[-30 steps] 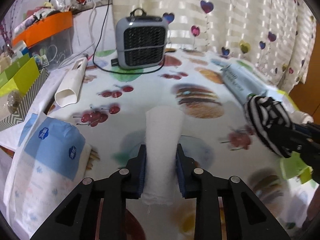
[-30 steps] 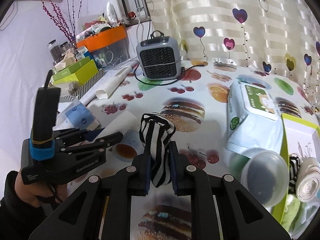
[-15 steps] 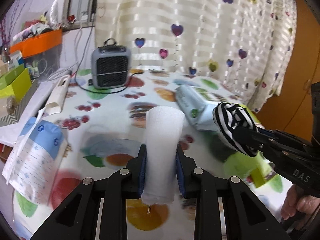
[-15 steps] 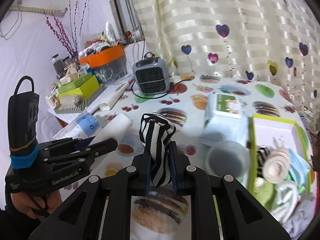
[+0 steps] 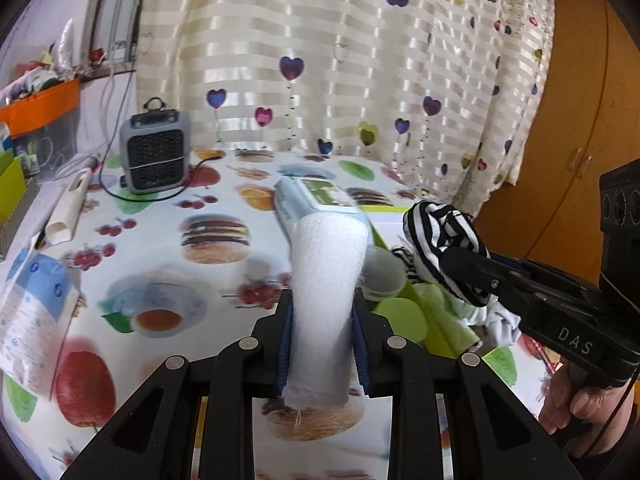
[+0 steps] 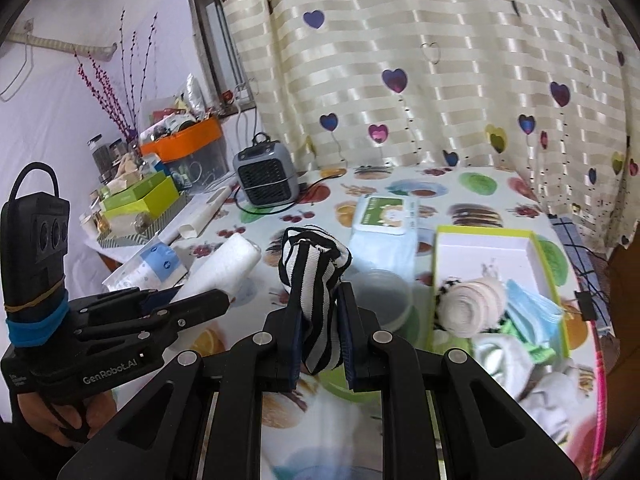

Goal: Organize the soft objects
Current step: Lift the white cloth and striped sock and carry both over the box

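Note:
My left gripper (image 5: 322, 300) is shut on a white rolled towel (image 5: 326, 276) and holds it above the table; the towel also shows in the right wrist view (image 6: 224, 264). My right gripper (image 6: 318, 292) is shut on a black-and-white striped sock bundle (image 6: 314, 264), also seen at the right of the left wrist view (image 5: 444, 240). A green-rimmed box (image 6: 486, 232) on the right holds a beige roll (image 6: 468, 304), blue masks (image 6: 532, 304) and other soft cloths.
A wet-wipes pack (image 6: 386, 224) and a round plastic lid (image 6: 384, 288) lie left of the box. A grey heater (image 6: 266, 178) with its cable stands at the back. A blue-and-white packet (image 5: 32, 308) and storage boxes (image 6: 140, 200) crowd the left edge.
Both grippers have risen and swung right toward the green box, each still holding its item. The box and its contents have come into fuller view.

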Tool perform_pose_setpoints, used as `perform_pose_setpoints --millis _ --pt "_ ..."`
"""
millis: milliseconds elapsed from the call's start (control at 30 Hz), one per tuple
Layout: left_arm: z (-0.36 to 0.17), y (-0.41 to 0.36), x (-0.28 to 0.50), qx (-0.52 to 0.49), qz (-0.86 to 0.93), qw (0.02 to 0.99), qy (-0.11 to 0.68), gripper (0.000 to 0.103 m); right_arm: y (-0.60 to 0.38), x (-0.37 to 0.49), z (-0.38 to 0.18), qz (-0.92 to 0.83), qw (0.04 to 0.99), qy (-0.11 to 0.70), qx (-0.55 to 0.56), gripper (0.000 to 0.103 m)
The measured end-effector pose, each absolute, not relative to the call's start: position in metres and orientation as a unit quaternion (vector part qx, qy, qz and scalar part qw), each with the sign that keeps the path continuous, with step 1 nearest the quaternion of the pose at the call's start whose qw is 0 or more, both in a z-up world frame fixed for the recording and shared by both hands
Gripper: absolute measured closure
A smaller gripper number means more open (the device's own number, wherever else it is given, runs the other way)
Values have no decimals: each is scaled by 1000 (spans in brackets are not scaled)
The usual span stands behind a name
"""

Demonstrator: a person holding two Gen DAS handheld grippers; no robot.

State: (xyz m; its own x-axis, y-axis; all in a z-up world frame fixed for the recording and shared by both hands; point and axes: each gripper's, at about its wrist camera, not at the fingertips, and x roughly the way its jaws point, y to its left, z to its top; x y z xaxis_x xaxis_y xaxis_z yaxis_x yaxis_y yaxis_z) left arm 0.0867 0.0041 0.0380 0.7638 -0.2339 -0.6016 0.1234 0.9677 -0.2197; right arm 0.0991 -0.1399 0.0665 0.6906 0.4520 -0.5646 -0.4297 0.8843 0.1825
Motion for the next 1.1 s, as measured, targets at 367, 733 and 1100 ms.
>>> perform_pose_setpoints --millis 367,733,1100 --pt "50 -36 96 -70 -131 935 323 78 -208 100 79 169 939 296 45 86" --pt "57 -67 112 -60 -162 932 319 78 -254 110 78 114 945 299 63 86" --pt "45 -96 135 -53 -181 921 340 78 -265 136 44 105 931 346 53 86"
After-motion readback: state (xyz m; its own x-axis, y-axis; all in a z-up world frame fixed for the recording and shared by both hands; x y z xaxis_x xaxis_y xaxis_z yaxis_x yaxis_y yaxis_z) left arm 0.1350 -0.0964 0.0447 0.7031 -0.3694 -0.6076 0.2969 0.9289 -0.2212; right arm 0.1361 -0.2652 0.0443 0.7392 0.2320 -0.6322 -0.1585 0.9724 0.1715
